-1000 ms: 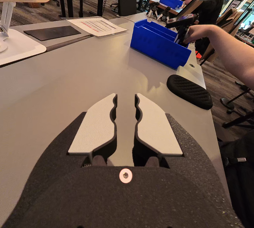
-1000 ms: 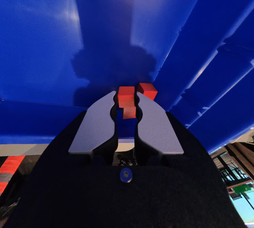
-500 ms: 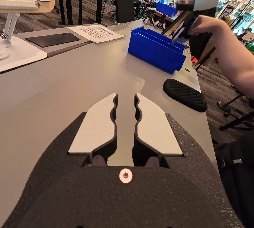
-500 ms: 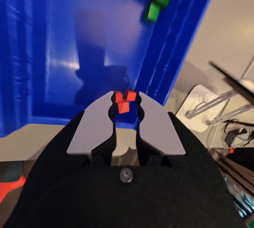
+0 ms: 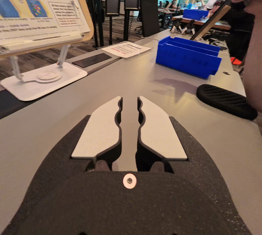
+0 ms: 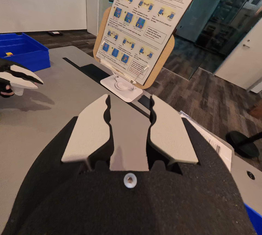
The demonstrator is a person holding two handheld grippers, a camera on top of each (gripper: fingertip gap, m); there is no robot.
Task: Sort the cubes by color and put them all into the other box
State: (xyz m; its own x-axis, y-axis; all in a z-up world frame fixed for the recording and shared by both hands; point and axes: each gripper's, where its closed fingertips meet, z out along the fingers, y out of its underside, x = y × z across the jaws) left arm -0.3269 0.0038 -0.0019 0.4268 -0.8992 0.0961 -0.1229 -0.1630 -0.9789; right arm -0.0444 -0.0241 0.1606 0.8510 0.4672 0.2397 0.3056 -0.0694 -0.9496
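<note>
My left gripper (image 5: pixel 129 98) hovers low over the grey table (image 5: pixel 99 93), with a narrow gap between the jaws and only bare table showing through it. A blue box (image 5: pixel 184 59) stands ahead to its right; its inside is hidden. My right gripper (image 6: pixel 129 95) is wide open and empty above the table's middle. In the right wrist view the left gripper (image 6: pixel 39 84) shows at the left edge. Behind it stands another blue box (image 6: pixel 28 57) with a yellow cube (image 6: pixel 9 54) inside. A blue box corner (image 6: pixel 255 218) shows at the bottom right.
An instruction board on a white stand (image 6: pixel 121 86) is at the table's far edge, also in the left wrist view (image 5: pixel 42 78). A black wrist rest (image 5: pixel 226 105), a paper sheet (image 5: pixel 126 49) and a black pad (image 5: pixel 92 59) lie on the table. A person's arm (image 5: pixel 253 58) is at the right.
My right gripper let go of a red cube inside the blue box, rose out, swung toward the table's middle and opened wide. My left gripper turned slightly left and stayed empty.
</note>
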